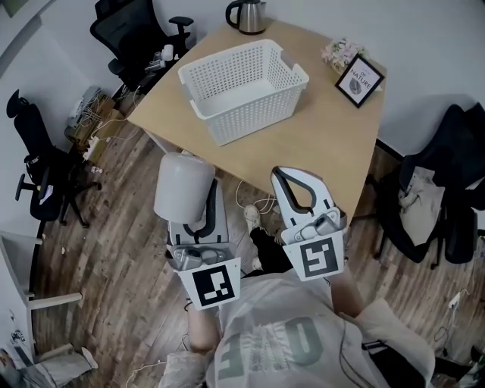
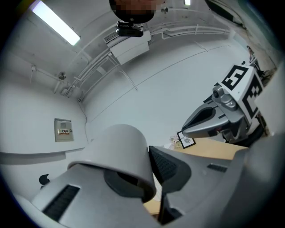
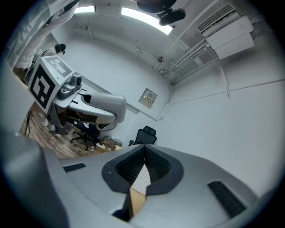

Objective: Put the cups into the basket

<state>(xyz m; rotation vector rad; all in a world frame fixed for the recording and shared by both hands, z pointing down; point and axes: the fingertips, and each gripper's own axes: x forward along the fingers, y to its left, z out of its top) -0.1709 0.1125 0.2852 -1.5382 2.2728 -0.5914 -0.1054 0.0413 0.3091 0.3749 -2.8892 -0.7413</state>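
My left gripper (image 1: 197, 201) is shut on a white cup (image 1: 183, 186), held over the wood floor just short of the table's near edge. In the left gripper view the cup (image 2: 118, 153) lies mouth toward the camera, with its wall pinched between the jaws (image 2: 149, 171). The white lattice basket (image 1: 242, 91) stands empty on the wooden table (image 1: 318, 144), well ahead of both grippers. To the right, my right gripper (image 1: 284, 176) is shut with nothing in it. Its jaw tips (image 3: 143, 165) meet, leaving only a slit.
A steel kettle (image 1: 246, 15) stands at the table's far edge. A framed picture (image 1: 358, 79) and a small flower bunch (image 1: 341, 51) sit at the far right corner. Office chairs (image 1: 45, 170) stand left of the table, and another chair with clothes (image 1: 432, 204) stands right.
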